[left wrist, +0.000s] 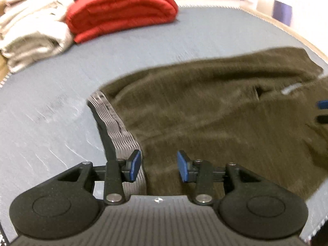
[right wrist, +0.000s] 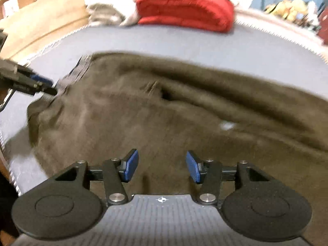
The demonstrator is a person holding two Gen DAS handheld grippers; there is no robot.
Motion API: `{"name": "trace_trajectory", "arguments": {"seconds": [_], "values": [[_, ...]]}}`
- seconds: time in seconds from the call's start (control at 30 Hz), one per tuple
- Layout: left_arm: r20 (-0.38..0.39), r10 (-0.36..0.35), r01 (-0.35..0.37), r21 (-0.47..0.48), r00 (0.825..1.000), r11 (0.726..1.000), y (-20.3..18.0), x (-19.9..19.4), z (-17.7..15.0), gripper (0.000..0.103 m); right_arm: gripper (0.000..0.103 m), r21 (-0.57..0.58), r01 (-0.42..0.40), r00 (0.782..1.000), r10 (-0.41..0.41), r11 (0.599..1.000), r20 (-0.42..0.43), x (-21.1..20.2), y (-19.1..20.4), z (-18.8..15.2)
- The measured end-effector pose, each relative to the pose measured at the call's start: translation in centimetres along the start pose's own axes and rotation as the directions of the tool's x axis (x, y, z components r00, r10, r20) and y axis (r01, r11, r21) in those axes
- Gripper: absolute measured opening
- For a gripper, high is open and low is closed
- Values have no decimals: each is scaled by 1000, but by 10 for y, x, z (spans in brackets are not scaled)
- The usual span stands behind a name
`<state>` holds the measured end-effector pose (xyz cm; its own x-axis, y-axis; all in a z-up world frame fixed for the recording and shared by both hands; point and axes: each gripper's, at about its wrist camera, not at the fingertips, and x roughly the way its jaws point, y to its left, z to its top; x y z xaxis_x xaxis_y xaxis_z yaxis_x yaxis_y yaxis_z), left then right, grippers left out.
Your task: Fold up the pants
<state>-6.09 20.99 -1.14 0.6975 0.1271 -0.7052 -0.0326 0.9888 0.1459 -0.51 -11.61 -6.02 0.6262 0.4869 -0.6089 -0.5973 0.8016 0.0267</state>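
Observation:
Olive-brown pants (left wrist: 205,102) lie spread flat on a grey-blue table (left wrist: 51,106), their patterned grey waistband (left wrist: 116,121) at the left end. My left gripper (left wrist: 158,164) hovers just over the waistband edge, open, with only the cloth lying beneath its blue pads. In the right wrist view the pants (right wrist: 164,112) fill the middle, and my right gripper (right wrist: 162,165) is open above their near part. The left gripper (right wrist: 37,84) shows there at the waistband (right wrist: 75,73). A small white label (right wrist: 226,126) sits on the cloth.
A folded red garment (left wrist: 121,12) and a pile of pale folded clothes (left wrist: 32,30) rest at the table's far side, the red garment (right wrist: 184,8) also in the right wrist view. The table's edge (right wrist: 12,172) runs close on the left.

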Motion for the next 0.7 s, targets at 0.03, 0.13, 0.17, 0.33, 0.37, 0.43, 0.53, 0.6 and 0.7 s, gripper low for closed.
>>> {"name": "trace_trajectory", "arguments": {"seconds": [0.03,0.13,0.17,0.33,0.37,0.43,0.53,0.6,0.7], "values": [[15,11,-11,-11,1000,1000,1,2,4,44,54,19,8,1000,-9,1000,21,-9,-4,6],[59,15,-10,-88,998,996,10,1,15,44,54,129,-24,995,11,991,101,-46,-27,37],[72,20,-11,-119,997,993,14,0,19,44,55,164,-32,991,9,986,136,-58,-35,46],[91,52,-33,-195,995,980,16,3,28,44,61,291,21,951,-109,957,290,-90,-73,59],[93,50,-31,-199,994,979,14,3,29,44,61,316,44,943,-144,948,300,-87,-81,55],[98,52,-32,-190,994,981,8,4,32,44,61,377,91,940,-204,922,272,-70,-101,40],[113,40,-21,-165,993,986,-4,5,38,44,60,523,119,969,-213,844,124,-44,-137,25],[125,29,-8,-163,992,987,-8,5,40,46,60,600,104,977,-195,794,87,-34,-158,17],[135,8,14,-162,991,987,-15,5,47,46,60,657,135,974,-220,742,47,-27,-177,10]]}}
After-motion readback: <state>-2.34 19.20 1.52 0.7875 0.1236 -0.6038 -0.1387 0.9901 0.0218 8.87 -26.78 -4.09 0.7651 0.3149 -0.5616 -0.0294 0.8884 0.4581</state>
